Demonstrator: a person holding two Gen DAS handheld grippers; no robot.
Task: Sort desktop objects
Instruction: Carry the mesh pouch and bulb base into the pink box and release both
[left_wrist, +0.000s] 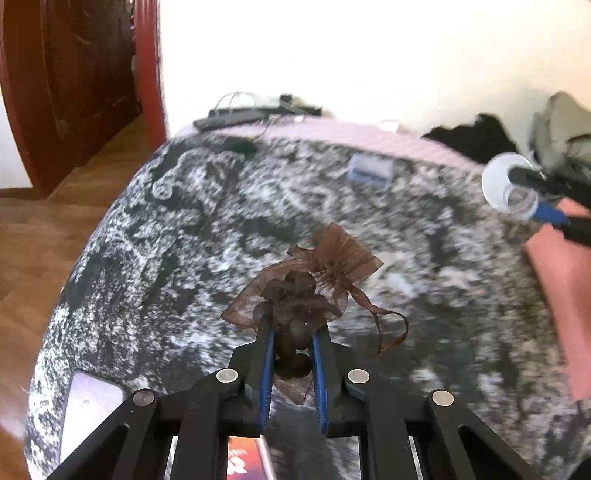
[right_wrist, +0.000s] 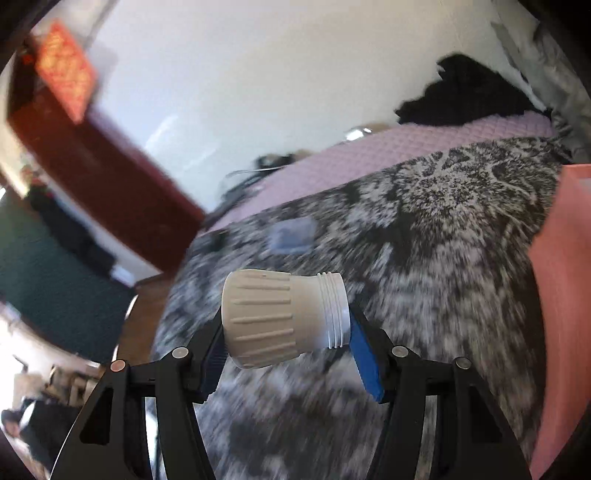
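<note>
Sorting looks midway: left gripper (left_wrist: 291, 332) clenches a brown pouch (left_wrist: 306, 291), right gripper (right_wrist: 288, 354) clamps a white cap (right_wrist: 284, 319); a blue packet (left_wrist: 370, 170) waits on the blanket (left_wrist: 184, 240).

A dark red door (left_wrist: 74, 85) stood by the white wall (left_wrist: 332, 55) over wooden floor (left_wrist: 44, 240). Black clothes (right_wrist: 469, 92) lay heaped on the pink quilt (right_wrist: 406, 147); cables (left_wrist: 236, 107) trailed nearby.

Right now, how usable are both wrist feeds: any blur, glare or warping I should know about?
Left wrist view: the wall is blown out white, the patterned blanket smears toward the edges, but the brown organza pouch in the left gripper stays sharp. Right wrist view: tilted, heavy motion blur on the blanket; the white ribbed cap in the right gripper reads clearly; fisheye bends both.
</note>
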